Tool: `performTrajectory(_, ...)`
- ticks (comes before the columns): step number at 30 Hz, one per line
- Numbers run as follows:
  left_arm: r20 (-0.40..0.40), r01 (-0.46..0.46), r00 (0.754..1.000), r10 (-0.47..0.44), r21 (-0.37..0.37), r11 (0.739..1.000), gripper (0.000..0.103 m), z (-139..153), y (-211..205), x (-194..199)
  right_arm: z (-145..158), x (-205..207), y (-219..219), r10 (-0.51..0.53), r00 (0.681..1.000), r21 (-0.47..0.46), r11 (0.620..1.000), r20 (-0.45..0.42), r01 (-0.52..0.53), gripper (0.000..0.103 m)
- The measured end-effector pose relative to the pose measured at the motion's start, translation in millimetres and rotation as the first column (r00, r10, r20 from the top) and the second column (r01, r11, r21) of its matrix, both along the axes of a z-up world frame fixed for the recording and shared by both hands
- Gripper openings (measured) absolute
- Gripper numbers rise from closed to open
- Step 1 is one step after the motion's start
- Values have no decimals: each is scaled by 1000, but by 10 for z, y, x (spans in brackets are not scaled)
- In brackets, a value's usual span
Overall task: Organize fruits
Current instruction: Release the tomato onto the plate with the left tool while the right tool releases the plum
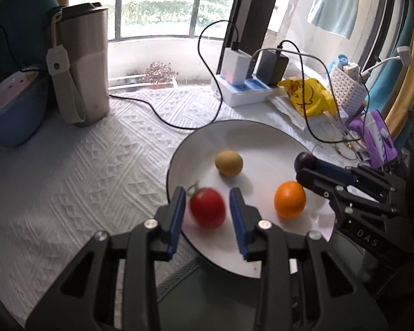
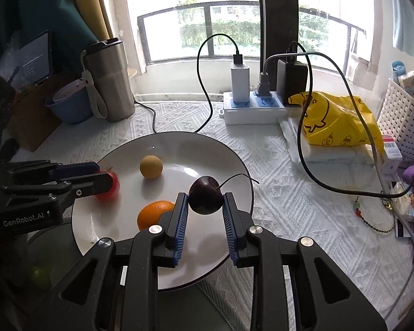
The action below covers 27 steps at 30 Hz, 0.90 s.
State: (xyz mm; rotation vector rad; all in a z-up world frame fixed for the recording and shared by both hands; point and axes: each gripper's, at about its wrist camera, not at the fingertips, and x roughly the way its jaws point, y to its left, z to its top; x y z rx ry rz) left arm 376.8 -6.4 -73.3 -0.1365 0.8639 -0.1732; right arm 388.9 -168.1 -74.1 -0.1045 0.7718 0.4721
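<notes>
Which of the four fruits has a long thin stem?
The dark cherry, clamped in the right hand-held gripper; the tomato, orange and yellow fruit have none.

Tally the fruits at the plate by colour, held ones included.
Red: 1, tomato in the left gripper
Dark purple: 1, cherry in the right gripper
Orange: 1
Yellow-brown: 1
Total: 4

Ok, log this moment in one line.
left gripper: shut on tomato | right gripper: shut on cherry | plate: orange, yellow fruit
</notes>
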Motion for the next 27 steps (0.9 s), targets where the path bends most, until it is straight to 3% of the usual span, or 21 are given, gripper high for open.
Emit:
performTrajectory(13,35,-16,999,16,18,1000,35,143,20,-140,82,-62,-58,-31,999,-3,1000,15,31,28)
performTrajectory(27,105,-18,994,14,31,999,37,410,-19,-529,368,-431,-95,-32,997,9,999,66,31,28)
